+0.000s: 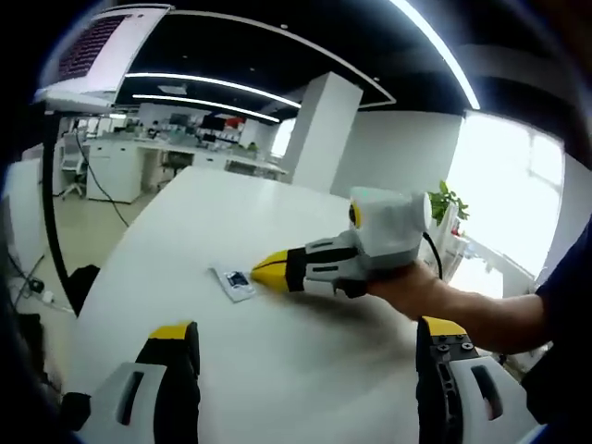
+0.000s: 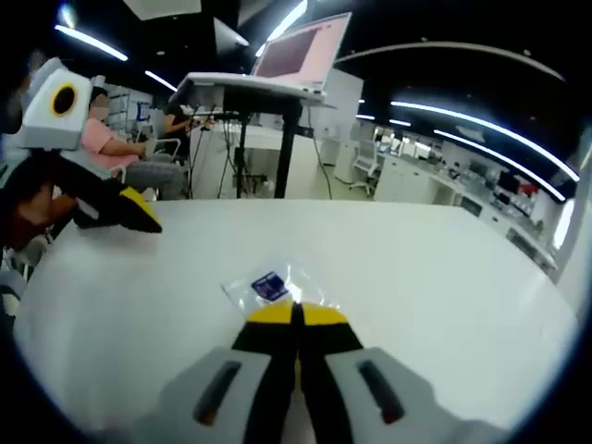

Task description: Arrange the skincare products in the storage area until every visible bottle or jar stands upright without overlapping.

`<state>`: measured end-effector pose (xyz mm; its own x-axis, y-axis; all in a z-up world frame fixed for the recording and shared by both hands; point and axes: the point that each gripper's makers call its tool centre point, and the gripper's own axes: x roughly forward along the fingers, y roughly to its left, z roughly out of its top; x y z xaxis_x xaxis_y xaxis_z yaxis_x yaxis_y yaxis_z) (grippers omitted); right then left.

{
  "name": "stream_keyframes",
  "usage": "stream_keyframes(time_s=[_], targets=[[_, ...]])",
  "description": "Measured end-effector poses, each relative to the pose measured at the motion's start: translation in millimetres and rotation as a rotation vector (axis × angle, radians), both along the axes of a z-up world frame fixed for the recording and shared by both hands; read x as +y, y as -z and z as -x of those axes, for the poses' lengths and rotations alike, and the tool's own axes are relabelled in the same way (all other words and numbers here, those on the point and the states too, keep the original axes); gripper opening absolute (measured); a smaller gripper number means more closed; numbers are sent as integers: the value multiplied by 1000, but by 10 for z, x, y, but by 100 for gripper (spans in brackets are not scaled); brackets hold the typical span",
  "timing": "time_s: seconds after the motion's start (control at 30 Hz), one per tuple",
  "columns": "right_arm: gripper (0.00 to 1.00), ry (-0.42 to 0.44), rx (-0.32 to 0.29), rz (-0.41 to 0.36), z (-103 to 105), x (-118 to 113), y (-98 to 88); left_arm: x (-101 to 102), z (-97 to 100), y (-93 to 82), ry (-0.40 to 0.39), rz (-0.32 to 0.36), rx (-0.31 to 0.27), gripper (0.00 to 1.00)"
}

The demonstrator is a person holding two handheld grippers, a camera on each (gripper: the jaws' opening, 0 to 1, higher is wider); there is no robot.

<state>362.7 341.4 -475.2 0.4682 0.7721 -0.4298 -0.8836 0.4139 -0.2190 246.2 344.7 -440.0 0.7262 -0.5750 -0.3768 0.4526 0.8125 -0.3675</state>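
Observation:
A small clear packet [image 1: 233, 281] with a dark blue sachet inside lies flat on the white table [image 1: 208, 208]. No bottle or jar is in sight. My right gripper [image 1: 262, 271] comes in from the right, held by a hand, jaws shut, its yellow tips at the packet's edge. In the right gripper view the same packet [image 2: 269, 286] lies just past my shut right gripper [image 2: 297, 314]; I cannot tell whether the tips pinch its plastic. My left gripper [image 1: 308, 340] stands open, jaws wide apart, nearer than the packet. It also shows at the left as my left gripper [image 2: 139, 213].
A laptop [image 2: 296, 46] sits on a tall black stand beyond the table [image 2: 435, 268]. A seated person [image 2: 116, 153] is behind the left side. A white pillar [image 1: 314, 129], office desks and a plant [image 1: 449, 199] stand past the table's far edge.

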Motion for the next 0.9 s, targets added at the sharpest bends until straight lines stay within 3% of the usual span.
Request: stream_keyframes(time_s=[0.13, 0.5, 0.9], targets=[[0, -4, -3, -7, -7, -7, -2, -31, -102, -29, 15, -2, -9, 99], [0, 3, -2, -34, 31, -21, -10, -101, -342, 35, 47, 6, 36, 99], [0, 5, 6, -71, 22, -4, -20, -143, -546, 73, 42, 99, 67, 99]])
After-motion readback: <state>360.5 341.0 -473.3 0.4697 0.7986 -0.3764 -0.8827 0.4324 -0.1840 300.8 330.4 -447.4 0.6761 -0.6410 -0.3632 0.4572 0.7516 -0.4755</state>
